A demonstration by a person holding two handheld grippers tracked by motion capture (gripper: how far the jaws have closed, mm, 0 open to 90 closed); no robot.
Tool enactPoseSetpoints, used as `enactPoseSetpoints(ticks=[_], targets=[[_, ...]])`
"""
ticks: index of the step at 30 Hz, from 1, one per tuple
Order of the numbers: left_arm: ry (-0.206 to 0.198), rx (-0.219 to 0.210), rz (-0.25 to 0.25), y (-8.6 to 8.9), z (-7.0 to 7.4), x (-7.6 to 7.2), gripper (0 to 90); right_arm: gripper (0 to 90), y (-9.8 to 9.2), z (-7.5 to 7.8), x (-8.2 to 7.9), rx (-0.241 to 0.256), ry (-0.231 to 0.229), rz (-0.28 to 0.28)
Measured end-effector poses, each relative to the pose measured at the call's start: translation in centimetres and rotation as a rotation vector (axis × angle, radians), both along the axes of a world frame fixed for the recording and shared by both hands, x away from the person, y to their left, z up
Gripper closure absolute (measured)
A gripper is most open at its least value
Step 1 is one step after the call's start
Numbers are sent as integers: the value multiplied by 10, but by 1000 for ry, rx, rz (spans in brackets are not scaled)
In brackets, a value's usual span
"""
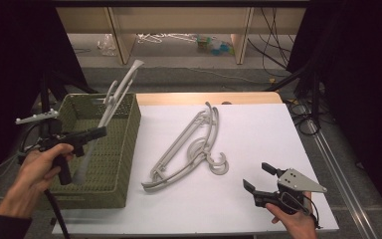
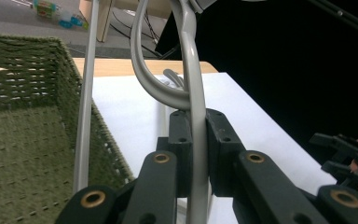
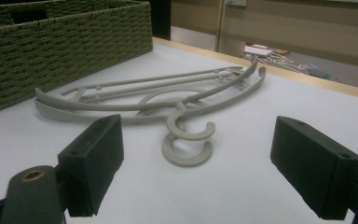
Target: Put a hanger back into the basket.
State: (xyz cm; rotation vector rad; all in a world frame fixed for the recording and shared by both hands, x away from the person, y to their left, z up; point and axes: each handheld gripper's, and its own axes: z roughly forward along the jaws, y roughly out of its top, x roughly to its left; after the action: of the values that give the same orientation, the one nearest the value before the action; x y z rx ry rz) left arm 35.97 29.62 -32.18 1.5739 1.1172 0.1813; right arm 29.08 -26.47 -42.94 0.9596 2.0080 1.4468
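Step in hand: I judge I am loading hangers into the basket [image 1: 124, 149], one at a time.
Left gripper [image 1: 97, 133]: its jaws are clamped on the bar of a grey hanger [image 1: 117, 94], which passes straight up between the pads [image 2: 179, 140] in the left gripper view.
Held hanger: it is tilted over the basket, the low end down inside near the bottom, the high end sticking out past the far rim.
Right gripper [image 1: 258, 177]: jaws wide apart and holding nothing, hovering over the white table [image 1: 258, 129] near its front edge.
Other hangers: two [image 1: 189, 149] lie stacked on the table between the basket and my right gripper, hooks [image 3: 189, 140] toward me, just ahead of the open jaws in the right gripper view.
How I'd do it well: lay the held hanger flatter before letting go, so it settles along the basket floor and does not lean on the rim.
Risk: released this steep, it could tip out or catch the weave.
Next reach: I'd take the top hanger by a straight bar, not the hook.
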Motion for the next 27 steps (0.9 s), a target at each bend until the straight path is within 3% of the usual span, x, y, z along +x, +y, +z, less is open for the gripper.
enactPoseSetpoints(ticks=[8,9,15,27], targets=[[-6,71,-1,23,-6,-5,815,180,0,0,0,0,-1,-3],[-5,78,-1,27,-7,-4,816,180,-1,1,-1,-20,6,-9],[0,104,5,49,-11,-4,815,180,0,0,0,-5,4,-4],[12,202,-16,78,-26,-7,816,180,1,-1,1,9,1,-1]])
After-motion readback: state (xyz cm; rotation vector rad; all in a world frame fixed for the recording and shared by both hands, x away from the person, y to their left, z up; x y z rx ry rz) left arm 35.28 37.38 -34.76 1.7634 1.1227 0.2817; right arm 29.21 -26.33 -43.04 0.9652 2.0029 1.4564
